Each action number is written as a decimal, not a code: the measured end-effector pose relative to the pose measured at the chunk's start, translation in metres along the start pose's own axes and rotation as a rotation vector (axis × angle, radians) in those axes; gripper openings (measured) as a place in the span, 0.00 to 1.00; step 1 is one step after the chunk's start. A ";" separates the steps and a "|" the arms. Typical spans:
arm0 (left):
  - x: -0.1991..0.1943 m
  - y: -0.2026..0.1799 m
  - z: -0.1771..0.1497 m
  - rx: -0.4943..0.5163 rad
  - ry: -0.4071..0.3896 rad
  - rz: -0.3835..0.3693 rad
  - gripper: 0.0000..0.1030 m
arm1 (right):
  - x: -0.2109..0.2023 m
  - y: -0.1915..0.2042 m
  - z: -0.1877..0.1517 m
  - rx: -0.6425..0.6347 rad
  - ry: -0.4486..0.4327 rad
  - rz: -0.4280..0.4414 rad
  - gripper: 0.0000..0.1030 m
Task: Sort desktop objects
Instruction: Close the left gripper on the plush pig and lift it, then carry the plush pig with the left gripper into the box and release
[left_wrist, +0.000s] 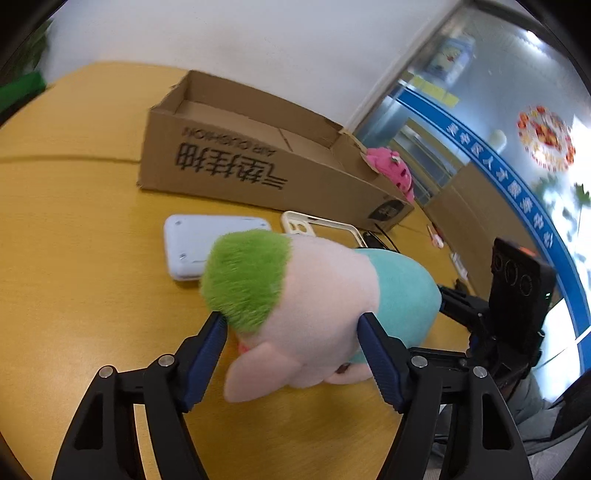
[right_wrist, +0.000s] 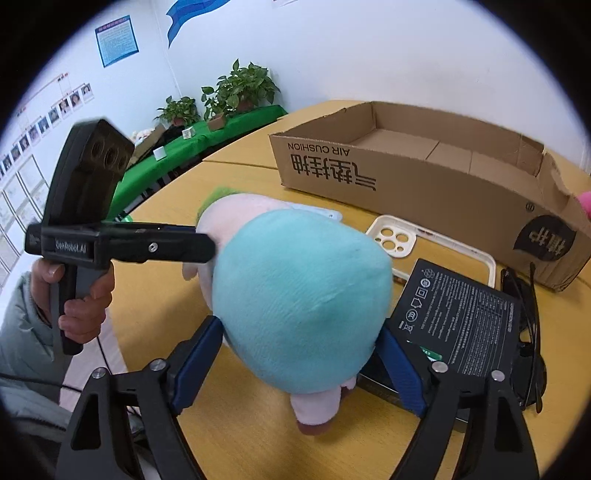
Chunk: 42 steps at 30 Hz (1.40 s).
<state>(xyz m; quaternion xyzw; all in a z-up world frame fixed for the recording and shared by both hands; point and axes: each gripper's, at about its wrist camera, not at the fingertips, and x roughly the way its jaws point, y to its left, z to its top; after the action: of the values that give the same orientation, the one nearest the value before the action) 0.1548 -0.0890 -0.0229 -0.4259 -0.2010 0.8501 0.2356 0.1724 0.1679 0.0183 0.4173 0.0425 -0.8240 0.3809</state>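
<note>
Plush doll (left_wrist: 325, 306) on the tabletop (left_wrist: 85, 229), pinched by left tool (left_wrist: 291, 328) at the head; right tool (right_wrist: 299, 339) straddles its teal body, contact unclear. Next: lift into box (right_wrist: 436, 162).

Left wrist view looks down from close range over the plush toy (left_wrist: 314, 306) toward the far cardboard box (left_wrist: 258, 162). Right wrist view faces the same toy (right_wrist: 295, 295) and box (right_wrist: 424, 177) from its opposite end, equally close.
</note>
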 end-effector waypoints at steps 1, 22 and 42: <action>0.002 0.009 0.002 -0.039 0.004 -0.010 0.82 | 0.002 -0.004 0.001 0.012 0.012 0.010 0.84; -0.027 -0.063 0.070 0.247 -0.151 -0.056 0.68 | -0.028 0.037 0.044 -0.121 -0.216 -0.200 0.78; -0.086 -0.121 0.377 0.470 -0.477 0.016 0.65 | -0.122 -0.028 0.338 -0.350 -0.487 -0.297 0.76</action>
<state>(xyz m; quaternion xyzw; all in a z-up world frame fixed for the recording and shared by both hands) -0.0806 -0.0932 0.3066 -0.1503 -0.0457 0.9509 0.2668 -0.0237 0.1292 0.3180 0.1258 0.1517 -0.9262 0.3214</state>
